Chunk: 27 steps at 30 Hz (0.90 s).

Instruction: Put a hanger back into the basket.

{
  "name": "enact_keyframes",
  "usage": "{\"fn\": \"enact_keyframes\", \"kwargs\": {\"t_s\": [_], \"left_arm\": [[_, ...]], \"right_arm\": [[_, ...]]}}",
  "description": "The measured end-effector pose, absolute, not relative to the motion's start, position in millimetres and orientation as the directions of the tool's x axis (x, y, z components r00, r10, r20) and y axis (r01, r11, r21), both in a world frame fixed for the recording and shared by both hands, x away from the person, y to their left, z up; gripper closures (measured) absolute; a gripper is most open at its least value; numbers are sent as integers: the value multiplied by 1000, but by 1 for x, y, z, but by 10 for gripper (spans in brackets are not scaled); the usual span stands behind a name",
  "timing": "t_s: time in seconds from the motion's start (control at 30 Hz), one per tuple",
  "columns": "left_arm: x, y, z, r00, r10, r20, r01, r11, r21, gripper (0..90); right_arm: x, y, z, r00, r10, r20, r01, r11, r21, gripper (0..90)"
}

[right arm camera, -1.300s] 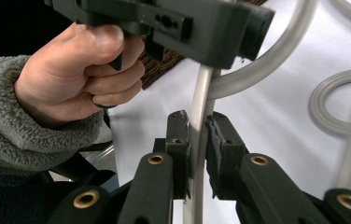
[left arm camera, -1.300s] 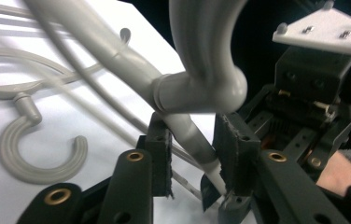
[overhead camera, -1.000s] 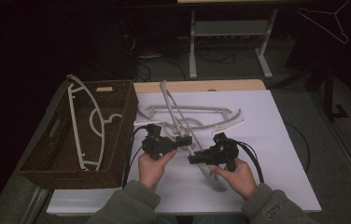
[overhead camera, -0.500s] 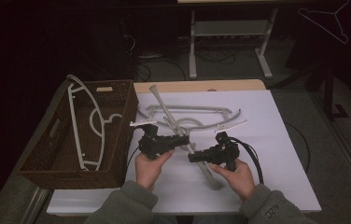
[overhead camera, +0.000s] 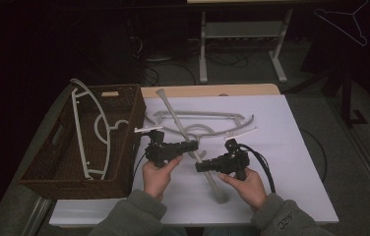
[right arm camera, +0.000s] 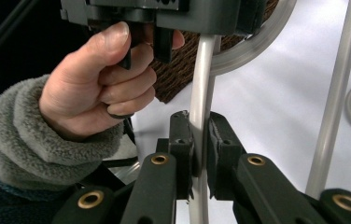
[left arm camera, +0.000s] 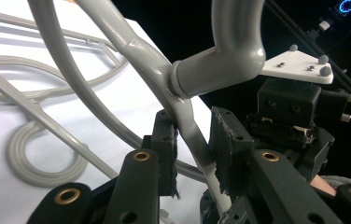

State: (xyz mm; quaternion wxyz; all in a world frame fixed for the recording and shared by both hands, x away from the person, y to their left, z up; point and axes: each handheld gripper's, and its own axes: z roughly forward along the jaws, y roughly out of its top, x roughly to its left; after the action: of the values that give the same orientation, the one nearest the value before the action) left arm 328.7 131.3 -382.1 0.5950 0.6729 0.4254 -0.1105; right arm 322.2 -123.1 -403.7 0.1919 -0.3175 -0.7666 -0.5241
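Left gripper [left arm camera: 192,144] just closing, jaws now nipping the grey hanger [overhead camera: 173,115] below its hook joint. Right gripper [right arm camera: 200,149] pressed tight on the same hanger's lower arm. Held slantwise above the white table [overhead camera: 296,147] (beside the basket [overhead camera: 124,88]). Two grippers, one basket; hangers overlapping, count unclear. Hands and hanger placed much as a second ago.

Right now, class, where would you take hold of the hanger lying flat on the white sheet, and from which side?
Probably its straight crossbar, from above: it lies flat and bare right of the held hanger, so claw pads can straddle it.
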Motion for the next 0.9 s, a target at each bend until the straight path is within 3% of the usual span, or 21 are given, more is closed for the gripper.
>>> {"fn": "enact_keyframes", "kwargs": {"t_s": [0.07, 0.17, 0.3, 0.4, 0.6, 0.7, 0.77, 0.9], "left_arm": [[329, 131, -381, 604, 434, -668, 714, 77, 696, 738], [330, 131, -379, 588, 416, -694, 729, 101, 677, 759], [331, 136, -374, 581, 397, -711, 734, 123, 668, 788], [331, 137, -370, 588, 397, -705, 725, 127, 677, 797], [331, 136, -368, 591, 384, -710, 724, 137, 676, 809], [331, 135, -368, 600, 383, -702, 719, 126, 684, 807], [331, 137, -367, 613, 386, -690, 711, 113, 694, 802], [327, 141, -366, 627, 433, -647, 686, 86, 722, 737]], "right_arm": [[321, -123, -401, -735, 295, 610, 676, 254, 692, 793], [318, -123, -396, -737, 322, 594, 672, 259, 693, 673], [317, -128, -391, -759, 340, 555, 642, 254, 723, 600], [316, -132, -387, -771, 351, 531, 624, 254, 739, 593], [311, -124, -384, -800, 360, 480, 589, 316, 744, 631], [309, -115, -385, -827, 341, 447, 554, 360, 751, 802], [309, -113, -384, -838, 344, 424, 537, 374, 756, 811], [312, -118, -386, -816, 319, 483, 572, 324, 754, 815]]}}
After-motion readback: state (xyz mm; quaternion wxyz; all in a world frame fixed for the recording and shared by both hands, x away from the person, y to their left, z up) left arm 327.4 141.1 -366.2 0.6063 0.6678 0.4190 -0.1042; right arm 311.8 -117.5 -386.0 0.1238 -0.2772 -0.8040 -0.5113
